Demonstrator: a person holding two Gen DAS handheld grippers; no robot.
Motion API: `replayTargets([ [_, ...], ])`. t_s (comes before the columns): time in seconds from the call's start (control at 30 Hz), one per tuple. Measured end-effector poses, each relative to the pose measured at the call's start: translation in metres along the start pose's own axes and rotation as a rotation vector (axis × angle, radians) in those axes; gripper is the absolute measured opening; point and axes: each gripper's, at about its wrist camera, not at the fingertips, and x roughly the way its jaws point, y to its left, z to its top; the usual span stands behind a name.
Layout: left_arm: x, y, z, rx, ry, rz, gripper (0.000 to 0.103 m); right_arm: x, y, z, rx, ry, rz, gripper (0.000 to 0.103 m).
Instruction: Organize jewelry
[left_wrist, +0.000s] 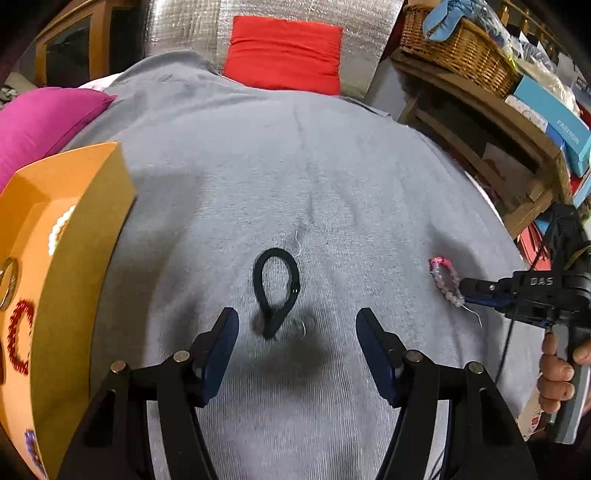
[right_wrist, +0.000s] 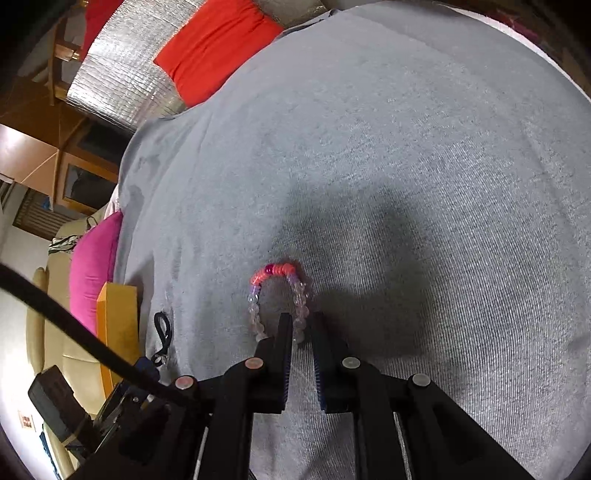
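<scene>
A black bracelet (left_wrist: 276, 291) lies in a loop on the grey cloth (left_wrist: 332, 166), just ahead of my left gripper (left_wrist: 297, 321), which is open and empty above it. A pink and clear beaded bracelet (right_wrist: 282, 299) lies further right; it also shows in the left wrist view (left_wrist: 447, 280). My right gripper (right_wrist: 301, 325) has its jaws nearly closed around the near side of the beaded bracelet, which still rests on the cloth. It also shows in the left wrist view (left_wrist: 467, 288).
An orange cardboard box (left_wrist: 77, 258) at the left holds a red bracelet (left_wrist: 20, 336), a gold ring (left_wrist: 9, 280) and other pieces. A red cushion (left_wrist: 284, 55) and magenta cushion (left_wrist: 44, 122) lie at the back. Wooden shelves with a wicker basket (left_wrist: 454, 48) stand right.
</scene>
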Motion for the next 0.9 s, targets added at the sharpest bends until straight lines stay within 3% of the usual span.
replayTargets([
  [0.1,0.008,0.0,0.006,0.004,0.02,-0.007,0.061,0.0,0.008,0.002,-0.021,-0.005,-0.001,0.035],
  [0.23,0.014,0.005,0.009,0.002,0.034,-0.039,0.041,0.002,0.023,-0.002,-0.099,-0.05,-0.057,0.037],
  [0.27,0.016,0.006,0.009,0.008,0.043,-0.039,0.038,0.004,0.024,-0.003,-0.116,-0.054,-0.068,0.036],
  [0.33,0.019,0.006,0.01,0.014,0.05,-0.036,0.032,0.005,0.028,-0.005,-0.152,-0.079,-0.103,0.018],
  [0.4,0.018,0.01,0.008,0.013,0.046,-0.044,0.024,0.006,0.031,-0.006,-0.186,-0.093,-0.134,0.009],
  [0.73,0.016,0.024,0.012,-0.001,0.025,-0.038,0.022,-0.012,0.056,-0.014,-0.29,-0.183,-0.063,0.009],
  [0.9,0.024,0.022,0.017,0.016,0.017,-0.05,0.022,-0.013,0.06,-0.015,-0.307,-0.187,-0.059,0.009],
])
